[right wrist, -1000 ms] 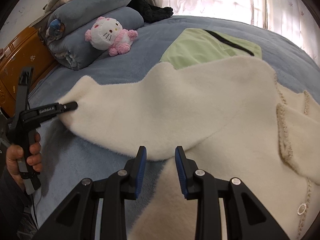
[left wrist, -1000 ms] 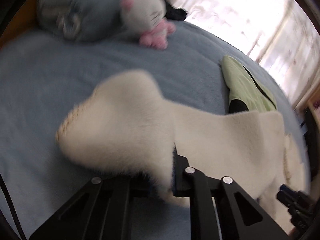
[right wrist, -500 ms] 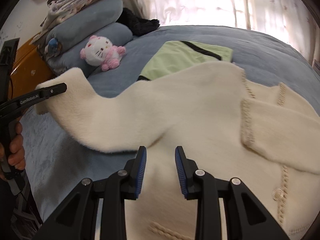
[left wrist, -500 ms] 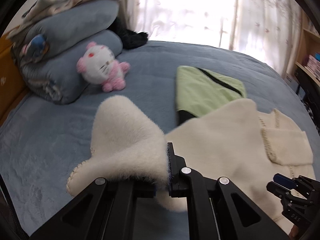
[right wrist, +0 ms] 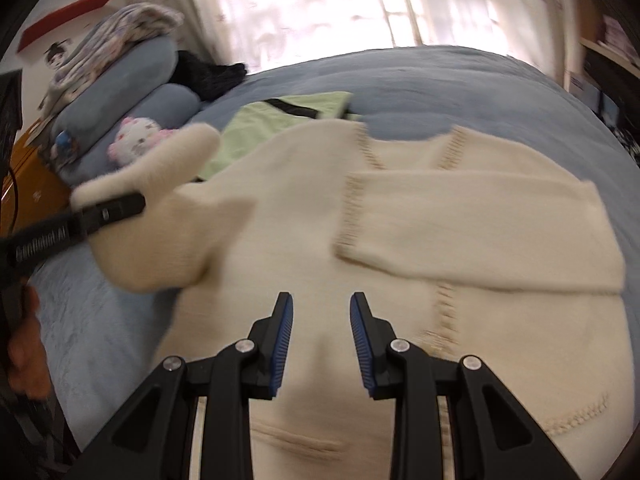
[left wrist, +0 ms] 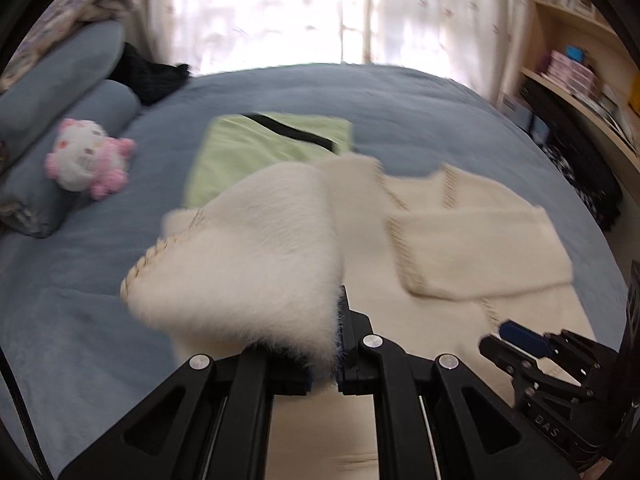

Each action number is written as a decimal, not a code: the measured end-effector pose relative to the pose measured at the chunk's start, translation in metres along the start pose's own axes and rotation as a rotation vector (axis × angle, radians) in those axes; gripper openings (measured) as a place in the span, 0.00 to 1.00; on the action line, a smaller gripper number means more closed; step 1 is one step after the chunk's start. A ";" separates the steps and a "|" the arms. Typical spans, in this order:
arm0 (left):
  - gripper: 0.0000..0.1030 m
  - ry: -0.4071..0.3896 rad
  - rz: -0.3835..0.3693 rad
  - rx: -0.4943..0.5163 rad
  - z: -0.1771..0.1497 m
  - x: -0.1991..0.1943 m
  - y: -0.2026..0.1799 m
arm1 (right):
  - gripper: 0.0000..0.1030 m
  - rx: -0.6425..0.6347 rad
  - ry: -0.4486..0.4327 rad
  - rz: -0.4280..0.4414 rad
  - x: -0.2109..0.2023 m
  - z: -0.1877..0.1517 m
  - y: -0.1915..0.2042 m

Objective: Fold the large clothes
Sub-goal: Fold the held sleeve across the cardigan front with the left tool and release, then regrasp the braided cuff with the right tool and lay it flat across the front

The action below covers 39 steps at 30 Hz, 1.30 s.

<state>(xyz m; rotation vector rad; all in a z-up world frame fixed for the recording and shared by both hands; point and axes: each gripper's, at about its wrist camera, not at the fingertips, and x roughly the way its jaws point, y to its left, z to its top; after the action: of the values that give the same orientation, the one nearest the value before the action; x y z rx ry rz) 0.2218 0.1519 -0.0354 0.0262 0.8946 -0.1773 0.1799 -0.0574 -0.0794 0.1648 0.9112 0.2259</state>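
Cardigan (right wrist: pixel 400 288) lies spread on bed (right wrist: pixel 460 80), filling centre and lower right of the right wrist view. One sleeve (right wrist: pixel 480 232) is already folded across the chest, at right of centre. Other sleeve (left wrist: pixel 248 256) is up off the bed, its cuff pinched in left gripper (left wrist: pixel 324 364), fingers clamped on the fuzzy fabric; in the right wrist view it hangs at left of frame. Right gripper (right wrist: pixel 320 344) sits over the lower body panel, fingers parted, holding nothing. My read: roughly a third done; second sleeve not yet laid down, body folds not started. Green garment (right wrist: pixel 280 124) sits folded just behind, upper centre.
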 end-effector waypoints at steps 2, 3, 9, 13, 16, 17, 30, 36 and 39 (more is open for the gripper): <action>0.06 0.028 -0.026 0.013 -0.008 0.014 -0.024 | 0.29 0.026 0.007 -0.015 -0.001 -0.004 -0.018; 0.06 0.044 -0.041 0.018 -0.013 0.022 -0.037 | 0.29 0.038 0.012 -0.024 -0.001 -0.006 -0.027; 0.12 0.120 -0.040 0.084 -0.050 0.071 -0.084 | 0.29 0.084 0.071 -0.049 0.007 -0.018 -0.061; 0.67 0.119 -0.127 0.080 -0.058 0.072 -0.085 | 0.29 0.087 0.077 -0.017 0.005 -0.017 -0.068; 0.69 0.071 -0.183 0.066 -0.061 0.054 -0.076 | 0.46 0.076 0.061 0.022 0.000 -0.011 -0.066; 0.69 0.064 -0.200 0.066 -0.063 0.046 -0.072 | 0.49 0.071 0.048 0.033 -0.002 -0.009 -0.063; 0.69 -0.030 -0.052 -0.106 -0.089 -0.022 0.036 | 0.59 -0.287 0.036 0.112 0.006 0.023 0.057; 0.69 0.018 0.022 -0.213 -0.107 -0.013 0.074 | 0.59 -0.346 0.138 0.148 0.049 0.027 0.104; 0.69 0.050 0.034 -0.246 -0.116 -0.005 0.086 | 0.59 -0.382 0.192 0.125 0.075 0.023 0.119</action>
<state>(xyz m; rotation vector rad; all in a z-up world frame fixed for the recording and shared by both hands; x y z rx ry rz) 0.1434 0.2487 -0.1087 -0.1832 0.9606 -0.0345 0.2280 0.0763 -0.0943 -0.1576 1.0318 0.5335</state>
